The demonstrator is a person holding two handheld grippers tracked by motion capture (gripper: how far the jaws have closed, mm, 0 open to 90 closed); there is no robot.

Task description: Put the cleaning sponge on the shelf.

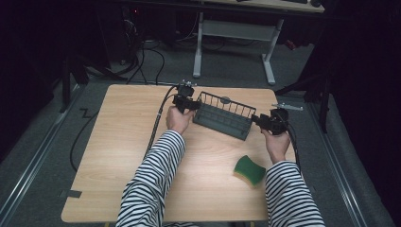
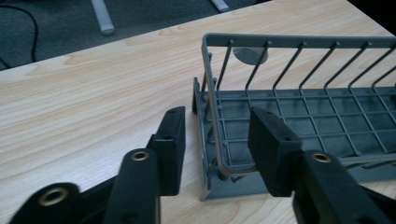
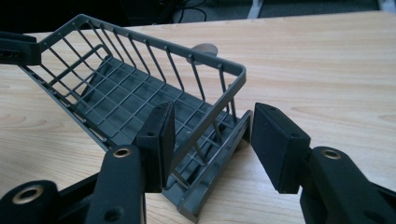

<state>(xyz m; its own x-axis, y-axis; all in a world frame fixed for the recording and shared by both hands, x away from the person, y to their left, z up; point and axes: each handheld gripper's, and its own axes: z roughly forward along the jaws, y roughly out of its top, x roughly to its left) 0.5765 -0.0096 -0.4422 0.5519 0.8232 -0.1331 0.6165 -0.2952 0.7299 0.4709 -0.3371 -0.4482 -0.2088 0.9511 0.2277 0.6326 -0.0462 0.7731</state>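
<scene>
A dark grey wire rack (image 1: 222, 118) lies slantwise across the middle of the wooden table (image 1: 123, 156). My left gripper (image 1: 191, 105) is at the rack's left end. In the left gripper view the rack (image 2: 299, 40) has its end wall between the jaws of that gripper (image 2: 218, 116), one pad outside and one inside, with gaps on both sides. My right gripper (image 1: 257, 119) is at the opposite end. In the right gripper view it (image 3: 215, 112) straddles the end wall of the rack (image 3: 161, 44) the same way, with a clear gap at the outer pad.
A green sponge (image 1: 249, 170) lies near the front right of the table. A small grey disc (image 1: 225, 100) sits just behind the rack. A thin metal piece (image 1: 286, 106) rests at the back right edge. A white desk frame (image 1: 269, 61) stands beyond the table.
</scene>
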